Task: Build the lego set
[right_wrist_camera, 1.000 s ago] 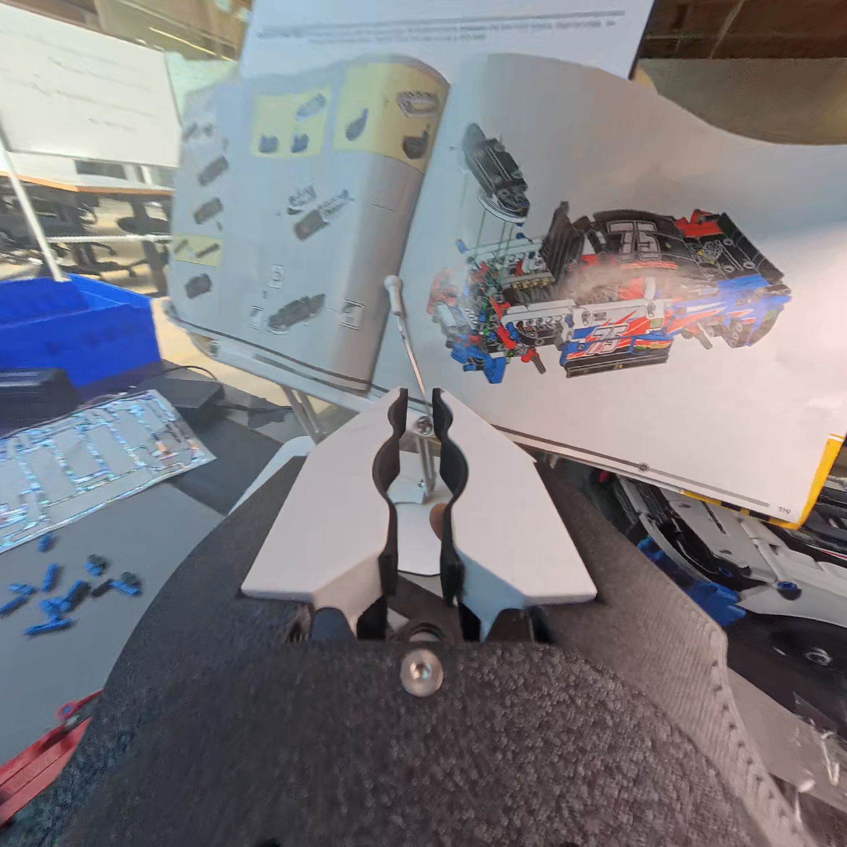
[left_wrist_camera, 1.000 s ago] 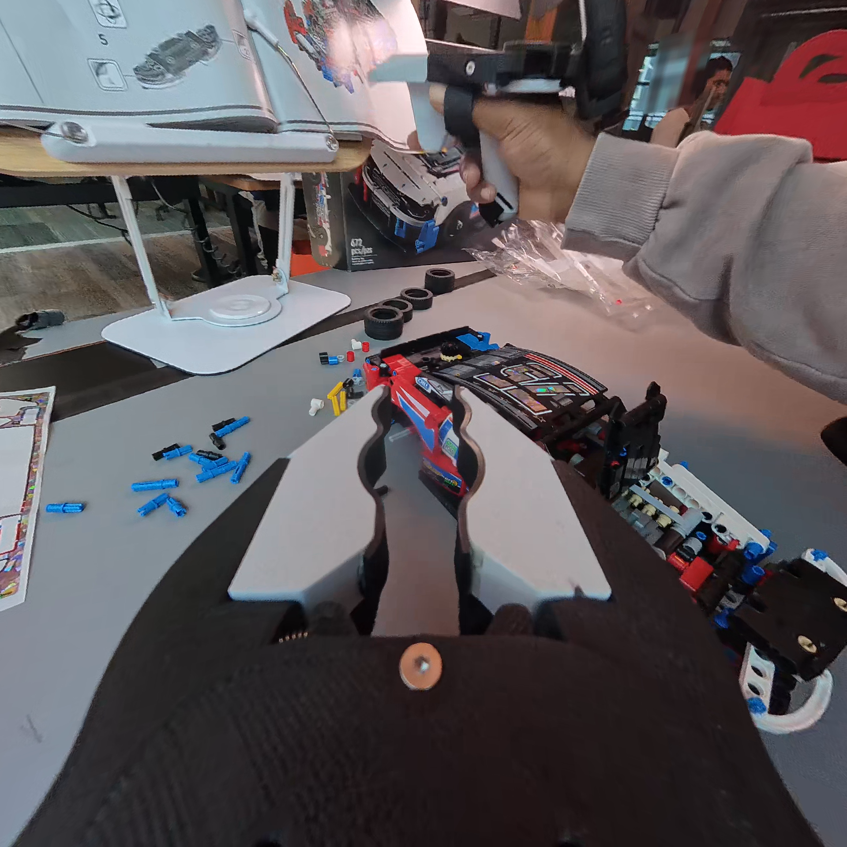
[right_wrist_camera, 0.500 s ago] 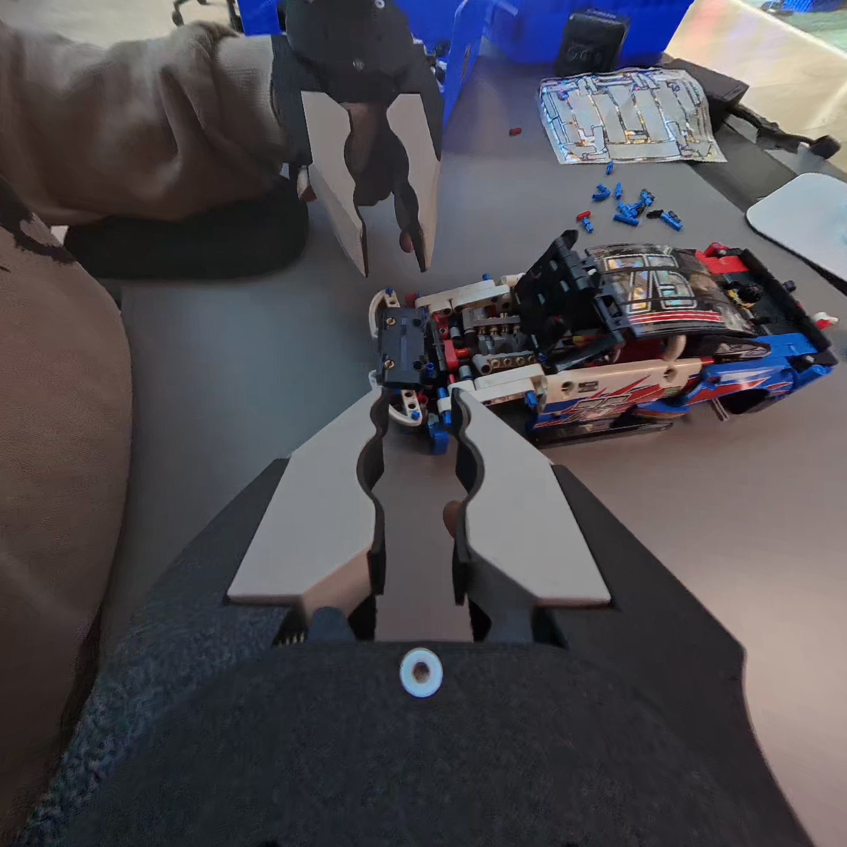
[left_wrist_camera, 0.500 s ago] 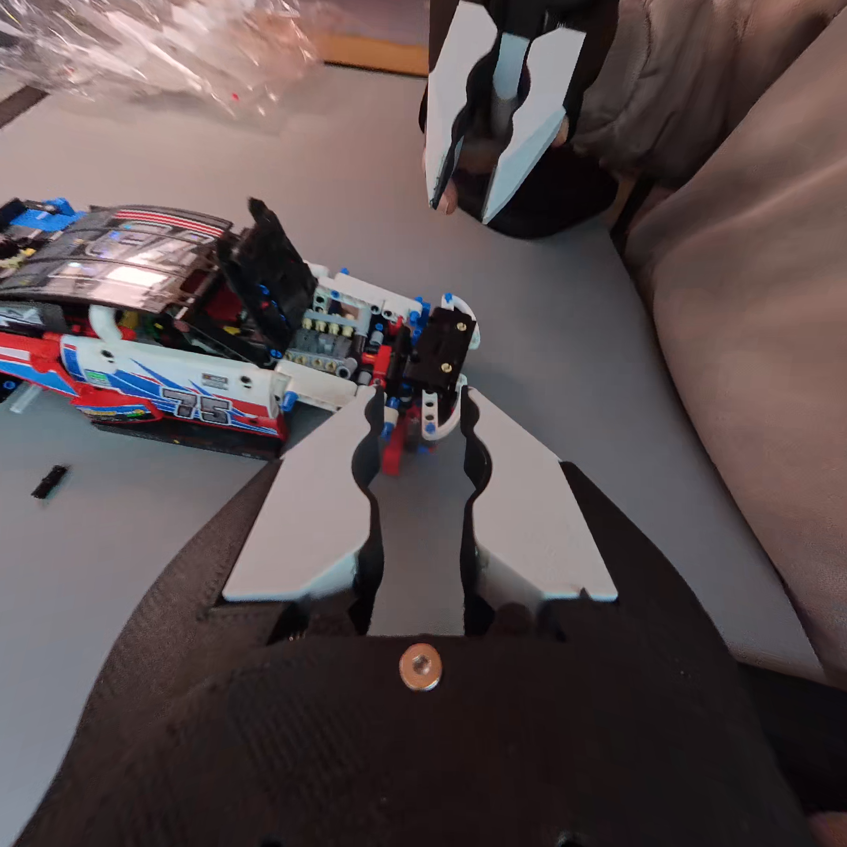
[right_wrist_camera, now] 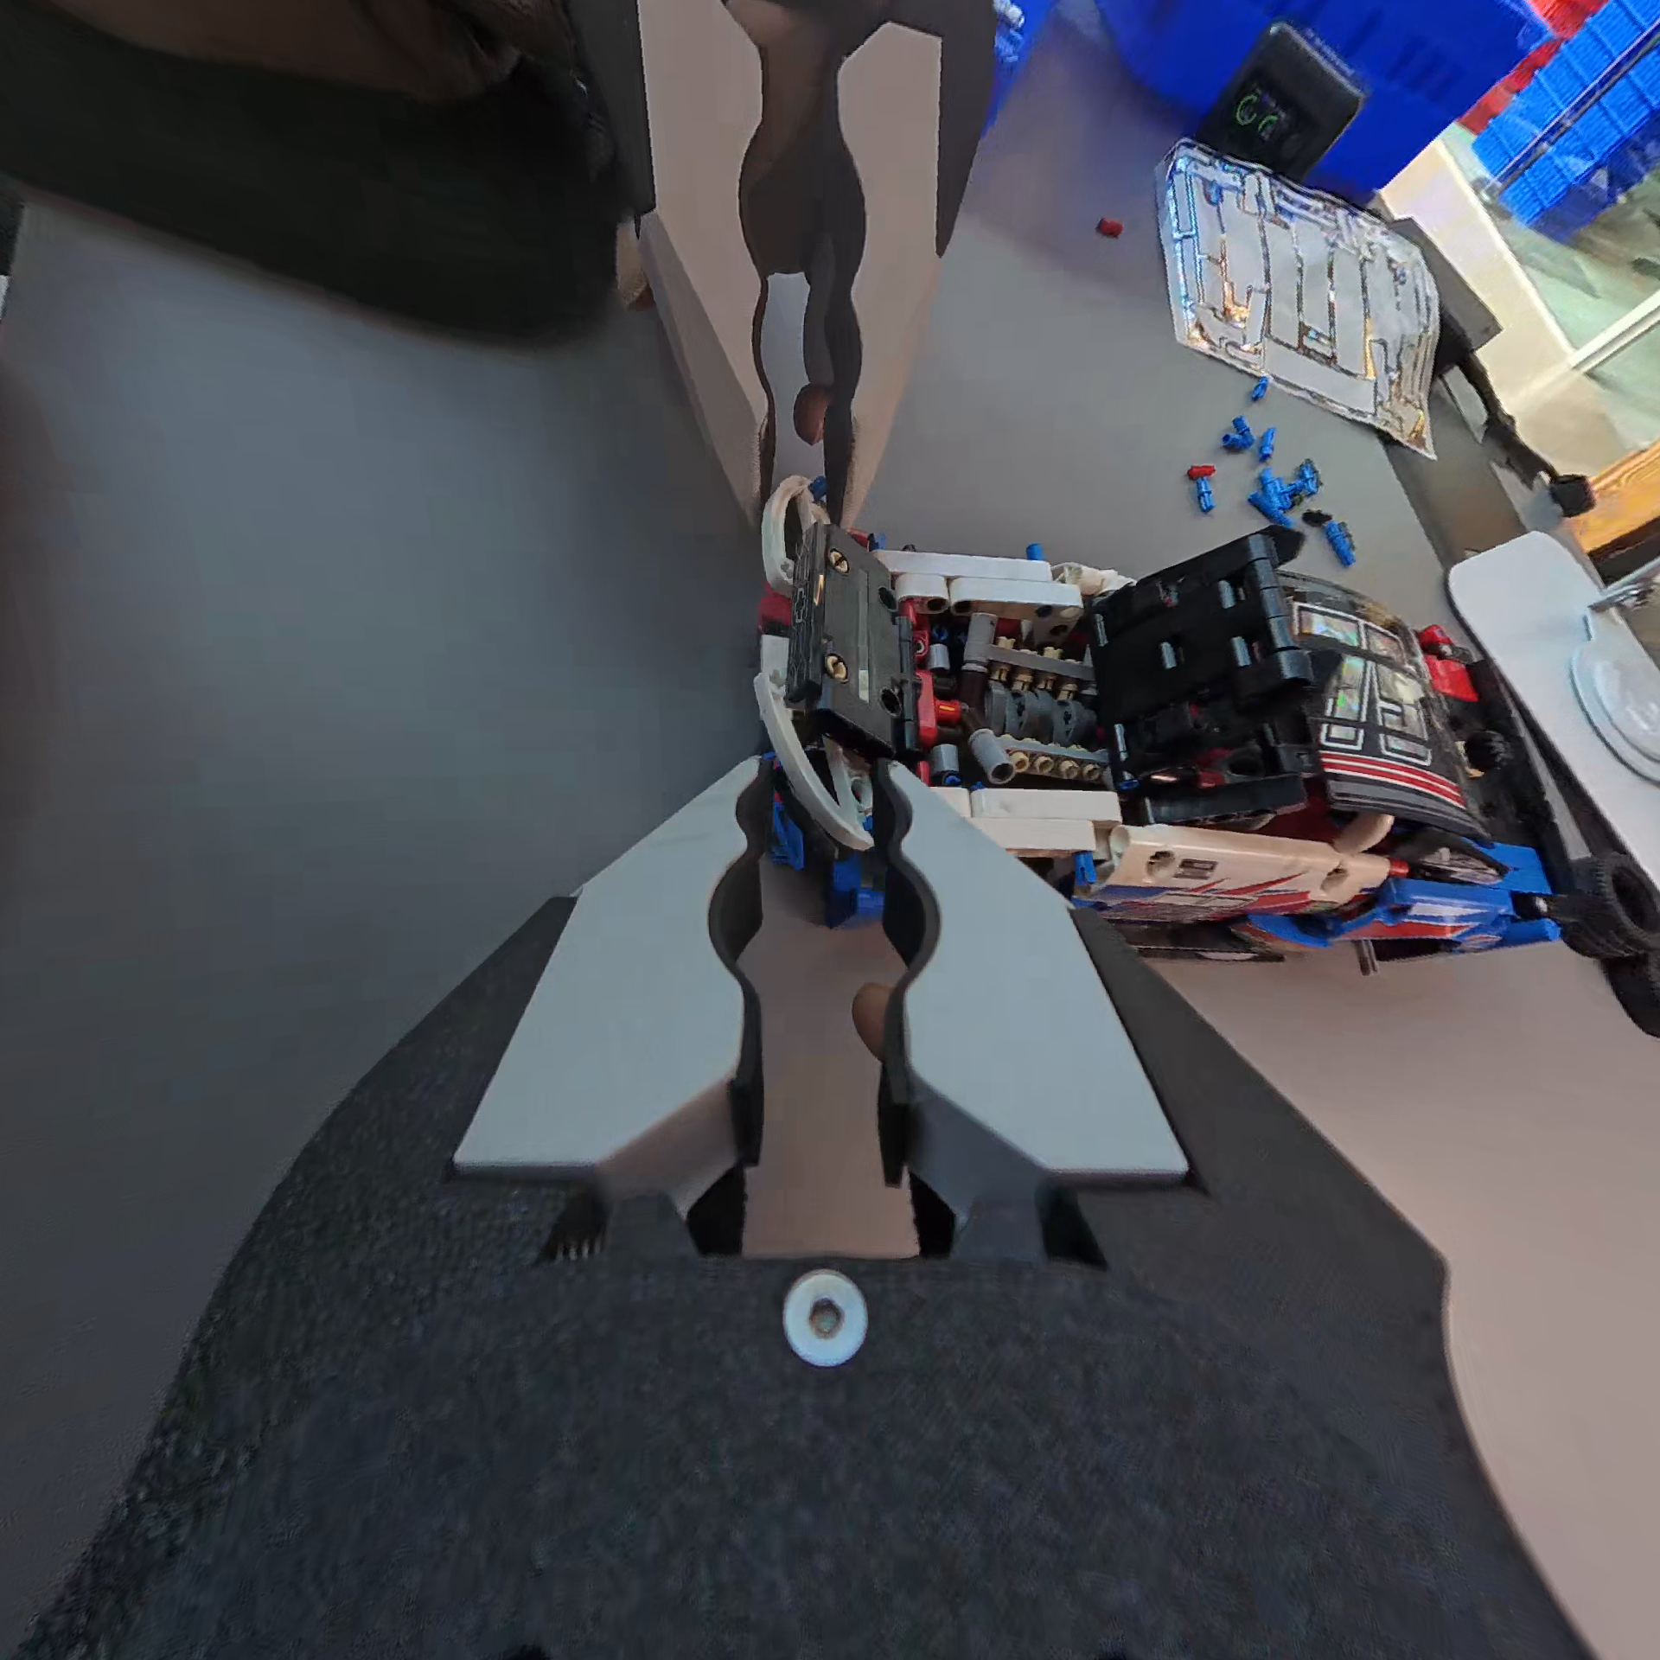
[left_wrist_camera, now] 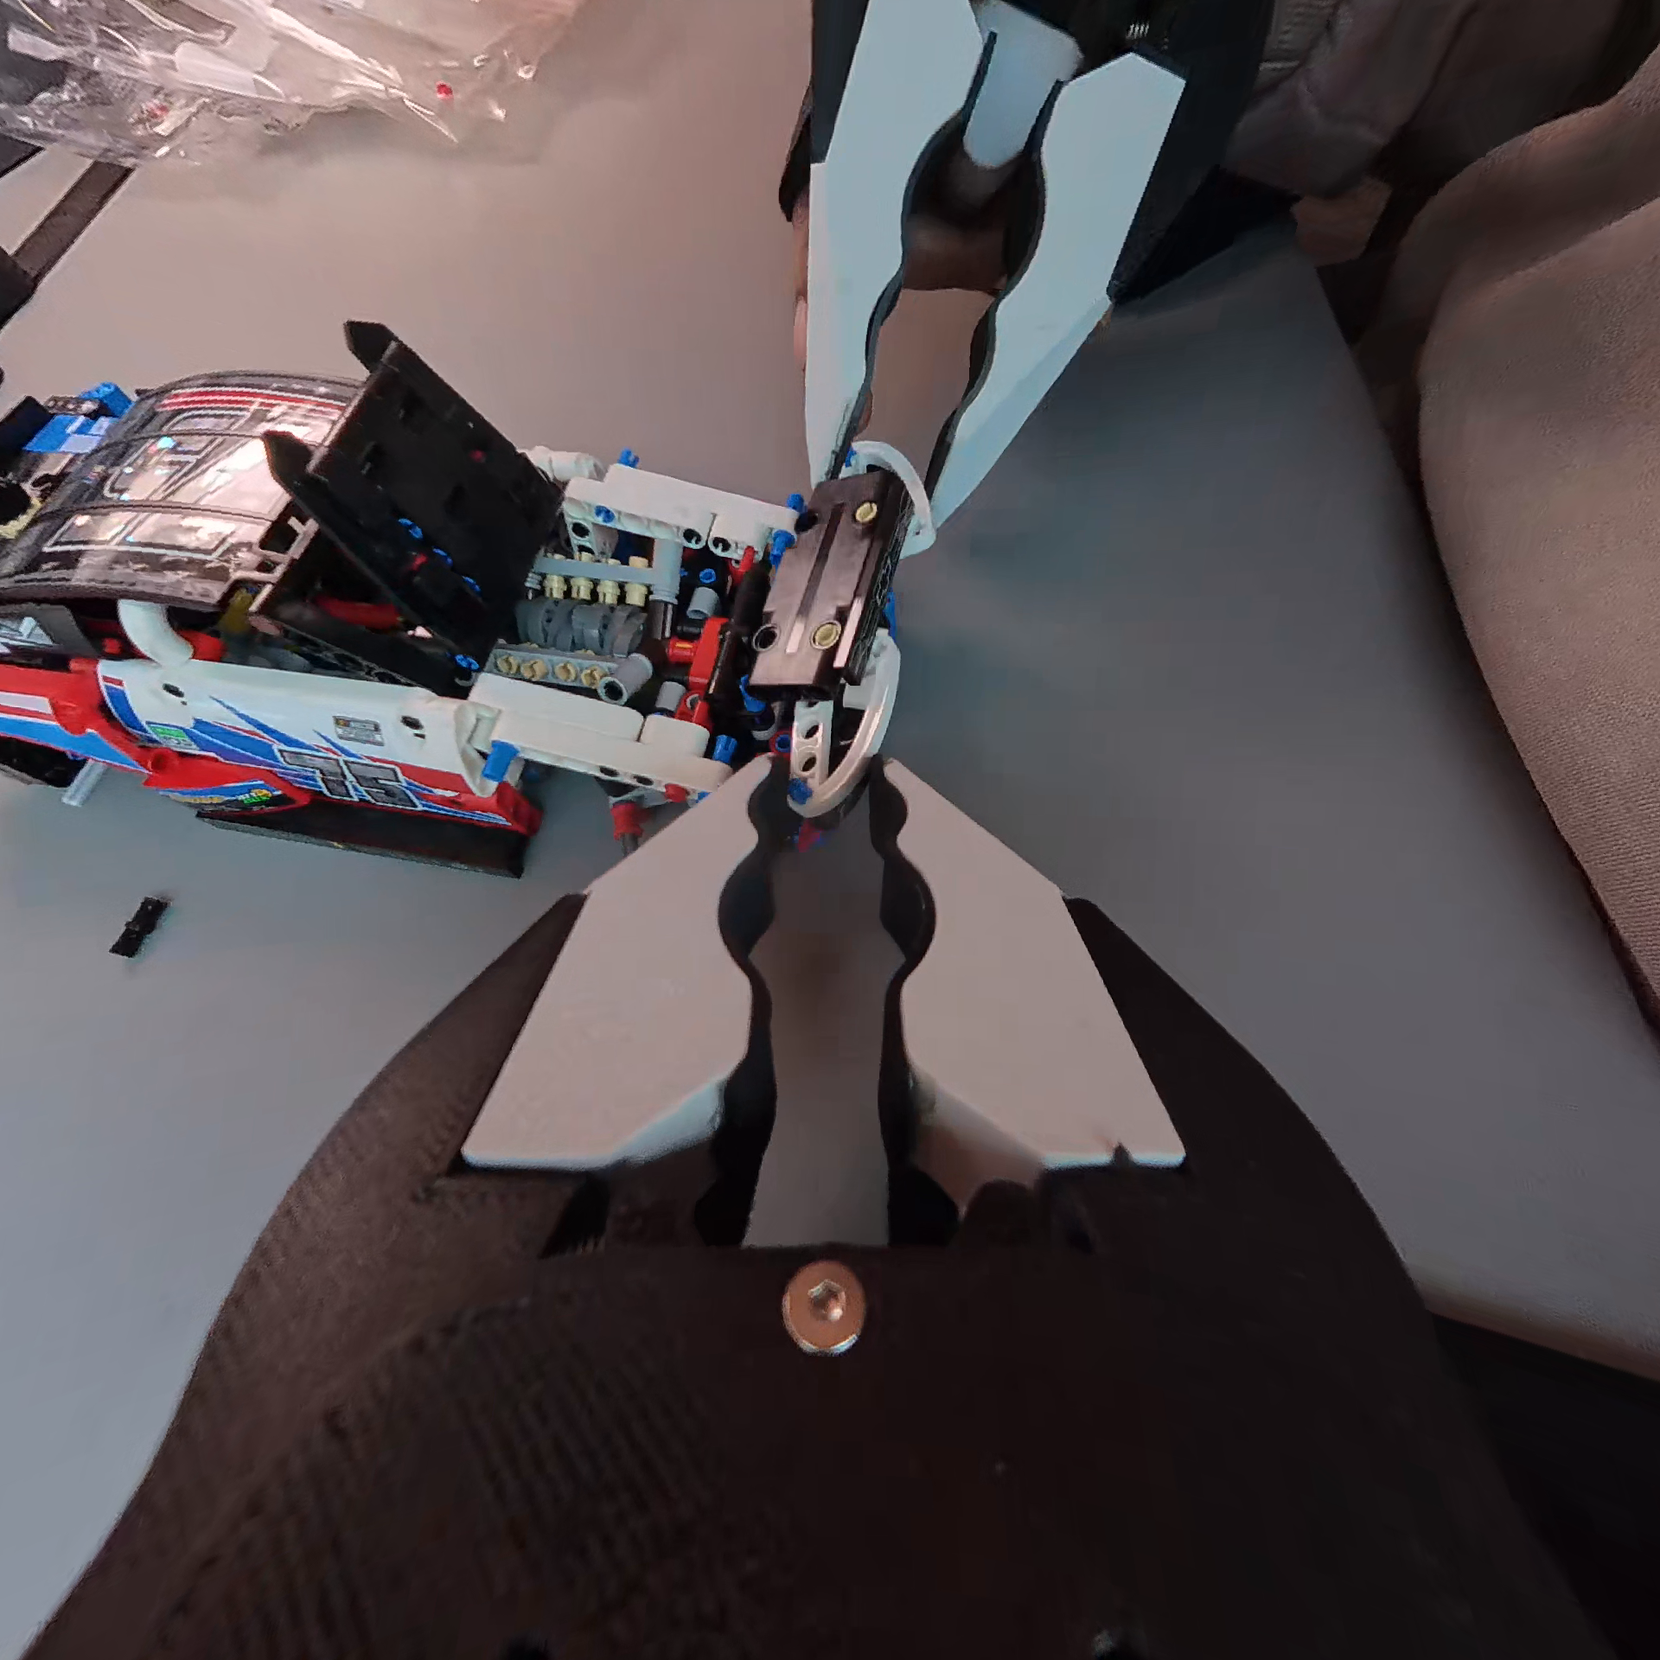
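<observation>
**Both claws closed in on the car's rear end**

Swung down from the instruction booklet to the table a second ago; now meeting at the tail of the toy car (left_wrist_camera: 377, 647). Lying lengthwise on the grey table (left_wrist_camera: 1168, 719), nose pointing away to the left in the left wrist view, tail nearest both claws. Left gripper (left_wrist_camera: 813, 781) jaws apart, tips straddling the near white arch (left_wrist_camera: 853, 737) at the rear corner, touching or just short of it, hard to tell. Right gripper (left_wrist_camera: 885, 467) jaws also apart, tips bracketing the far arch from the opposite side, empty. Black block (left_wrist_camera: 826, 584) with brass studs sitting between the two claws. Equally near, one per side.

Raised black hatch (right_wrist_camera: 1195, 629) propped over the engine bay, clear of both approaches. Loose blue pins (right_wrist_camera: 1275, 485) and a foil sticker sheet (right_wrist_camera: 1293, 287) well apart beyond the car; small black piece (left_wrist_camera: 139, 925) alone on the table. Nothing blocking the tail.
</observation>
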`<state>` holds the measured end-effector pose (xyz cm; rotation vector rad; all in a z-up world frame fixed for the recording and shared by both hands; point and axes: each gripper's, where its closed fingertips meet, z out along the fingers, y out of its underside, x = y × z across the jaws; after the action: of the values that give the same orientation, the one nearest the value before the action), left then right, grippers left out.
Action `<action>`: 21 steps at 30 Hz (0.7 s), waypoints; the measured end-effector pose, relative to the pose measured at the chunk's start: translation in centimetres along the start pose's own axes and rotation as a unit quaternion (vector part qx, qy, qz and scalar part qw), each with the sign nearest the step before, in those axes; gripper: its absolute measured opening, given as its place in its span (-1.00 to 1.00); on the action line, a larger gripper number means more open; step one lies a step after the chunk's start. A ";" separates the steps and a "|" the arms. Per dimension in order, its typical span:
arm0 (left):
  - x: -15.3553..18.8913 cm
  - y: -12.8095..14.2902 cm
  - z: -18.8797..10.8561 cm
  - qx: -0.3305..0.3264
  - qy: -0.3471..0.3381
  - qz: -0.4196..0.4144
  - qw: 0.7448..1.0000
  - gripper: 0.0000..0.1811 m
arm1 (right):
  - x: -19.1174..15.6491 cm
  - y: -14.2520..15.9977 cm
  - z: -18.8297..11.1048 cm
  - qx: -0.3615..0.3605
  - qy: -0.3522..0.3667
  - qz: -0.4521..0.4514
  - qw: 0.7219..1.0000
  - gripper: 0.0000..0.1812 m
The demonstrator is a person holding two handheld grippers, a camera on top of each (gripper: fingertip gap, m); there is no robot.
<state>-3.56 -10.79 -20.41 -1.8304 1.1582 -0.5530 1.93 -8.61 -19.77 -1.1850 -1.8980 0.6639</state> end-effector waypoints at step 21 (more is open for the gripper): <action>-3.8 -0.5 -0.5 0.015 -0.047 0.065 0.997 -0.85 | 3.4 0.3 0.9 0.009 0.023 -0.059 0.998 -0.81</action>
<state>-5.47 -7.53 -19.46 -1.7227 1.1904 -0.4030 0.50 -5.44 -19.35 -1.0594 -1.9045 0.5834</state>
